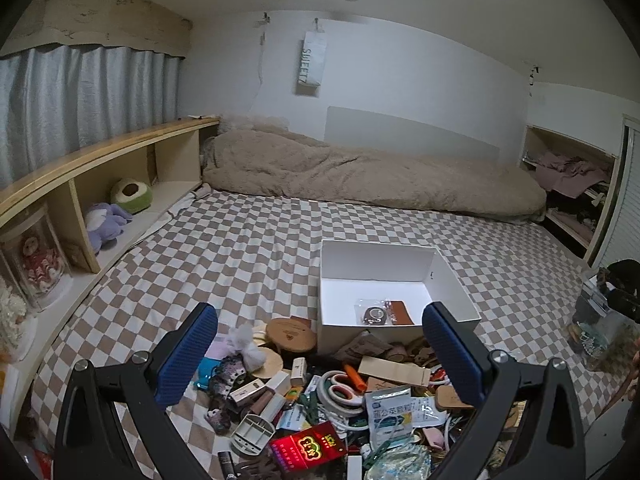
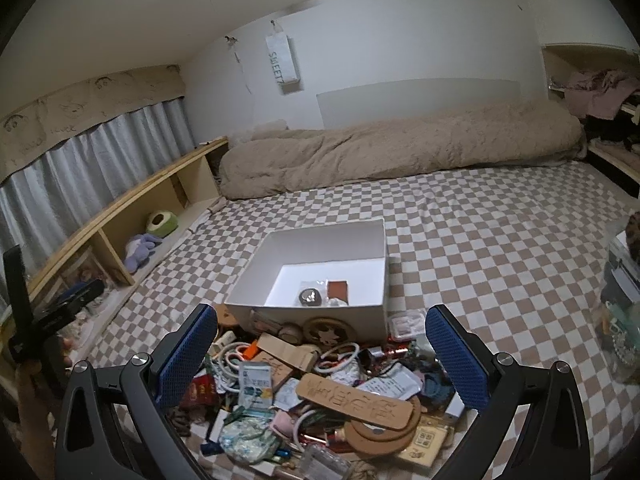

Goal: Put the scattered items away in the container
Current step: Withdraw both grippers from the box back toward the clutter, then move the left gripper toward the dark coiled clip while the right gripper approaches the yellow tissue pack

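Note:
A white open box [image 1: 452, 280] [image 2: 312, 316] stands on the checkered bedspread, holding a bagged round item [image 1: 374, 314] [image 2: 309, 296] and a brown card [image 1: 402, 312] [image 2: 337, 290]. In front of it lies a heap of scattered items: scissors [image 1: 340, 390], a red packet [image 1: 308, 448], a wooden round box [image 1: 291, 334], a carved wooden plaque [image 2: 360, 398], sachets [image 2: 254, 382]. My left gripper [image 1: 320, 356] hovers open above the heap, empty. My right gripper [image 2: 322, 356] also hangs open over the heap, nothing between its fingers.
A rolled beige duvet [image 1: 360, 172] lies along the far wall. Wooden shelf cubbies [image 1: 120, 188] with plush toys [image 1: 106, 226] run down the left side. A cluttered clear container [image 1: 600, 320] sits at the right edge. The other gripper's body [image 2: 60, 312] shows at left in the right wrist view.

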`<action>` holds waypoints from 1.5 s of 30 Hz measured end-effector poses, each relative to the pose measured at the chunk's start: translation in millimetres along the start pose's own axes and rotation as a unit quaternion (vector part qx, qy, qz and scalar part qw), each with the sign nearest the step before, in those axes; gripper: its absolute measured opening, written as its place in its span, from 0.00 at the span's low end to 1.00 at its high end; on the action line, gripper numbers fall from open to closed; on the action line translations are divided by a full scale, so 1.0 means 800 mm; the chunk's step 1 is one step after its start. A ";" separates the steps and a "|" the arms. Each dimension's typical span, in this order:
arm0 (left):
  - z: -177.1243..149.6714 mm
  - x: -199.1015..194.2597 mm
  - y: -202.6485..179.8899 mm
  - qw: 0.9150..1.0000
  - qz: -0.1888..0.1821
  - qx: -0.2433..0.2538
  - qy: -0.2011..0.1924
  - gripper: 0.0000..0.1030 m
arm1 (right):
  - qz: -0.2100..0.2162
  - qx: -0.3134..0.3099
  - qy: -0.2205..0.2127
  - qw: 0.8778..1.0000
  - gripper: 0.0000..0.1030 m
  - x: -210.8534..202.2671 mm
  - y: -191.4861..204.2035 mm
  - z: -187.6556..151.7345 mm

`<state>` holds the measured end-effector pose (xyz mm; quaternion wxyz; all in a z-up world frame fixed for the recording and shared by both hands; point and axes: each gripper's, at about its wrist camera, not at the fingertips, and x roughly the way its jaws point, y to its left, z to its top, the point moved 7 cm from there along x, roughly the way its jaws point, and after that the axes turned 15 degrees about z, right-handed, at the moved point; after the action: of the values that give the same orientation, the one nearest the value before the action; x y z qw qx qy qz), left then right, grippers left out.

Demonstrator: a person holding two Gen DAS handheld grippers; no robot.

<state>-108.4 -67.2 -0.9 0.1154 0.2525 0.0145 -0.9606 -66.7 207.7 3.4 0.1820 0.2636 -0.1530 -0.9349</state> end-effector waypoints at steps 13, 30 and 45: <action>-0.075 0.029 0.025 0.999 0.030 0.023 0.033 1.00 | 0.008 0.076 0.011 0.997 1.00 0.011 -0.054 -0.052; -0.212 0.092 0.050 0.982 0.035 0.001 0.186 1.00 | -0.013 0.175 0.051 0.983 1.00 0.046 -0.110 -0.139; -0.284 0.098 0.050 0.966 0.037 -0.034 0.255 1.00 | 0.034 0.198 0.070 0.977 1.00 0.057 -0.104 -0.176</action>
<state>-56.1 -103.1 -235.8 0.1517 0.4852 0.0664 -0.8586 -47.4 235.5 -163.5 0.1676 0.3541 -0.3310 -0.8585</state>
